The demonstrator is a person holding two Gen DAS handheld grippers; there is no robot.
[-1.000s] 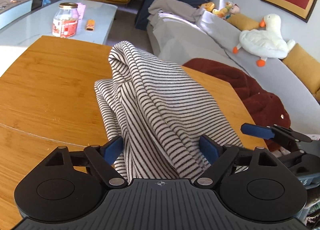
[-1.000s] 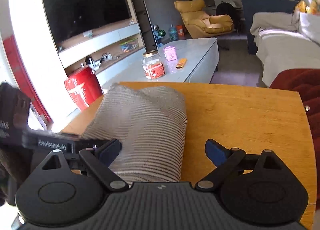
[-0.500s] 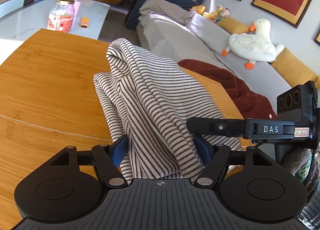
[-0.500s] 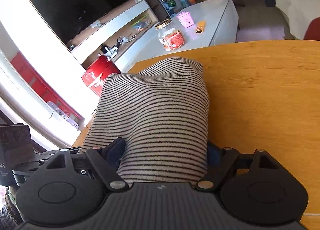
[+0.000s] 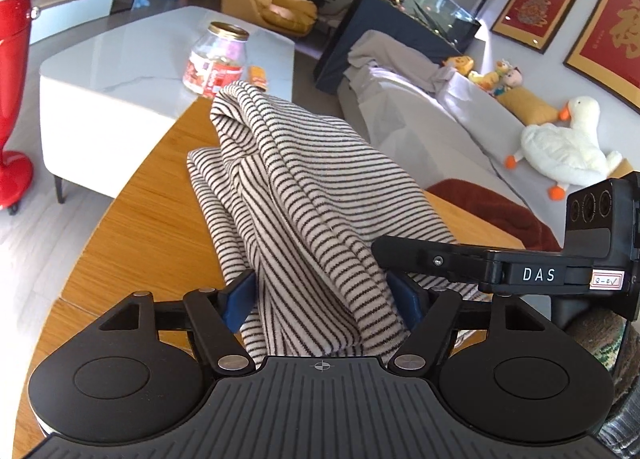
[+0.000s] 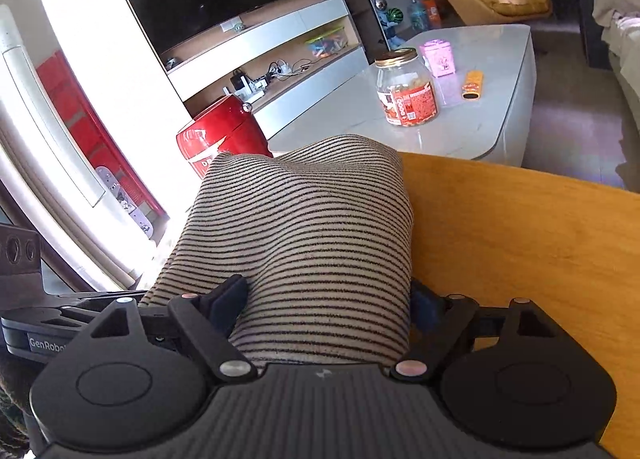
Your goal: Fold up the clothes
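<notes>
Left wrist: the striped garment (image 5: 304, 195) is clamped by the left gripper (image 5: 322, 295) above the wooden table (image 5: 152, 227), near its far edge; a sofa (image 5: 420, 115) is seen beyond

Right wrist: the garment (image 6: 308, 235) is pinched by the right gripper (image 6: 328, 309) over the table's (image 6: 520, 243) left edge, before a coffee table (image 6: 480, 119)

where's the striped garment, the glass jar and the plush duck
striped garment (image 5: 320, 195), left wrist view, on the raised middle fold
glass jar (image 6: 406, 93), right wrist view, on its red label
plush duck (image 5: 560, 147), left wrist view, on its white body
</notes>
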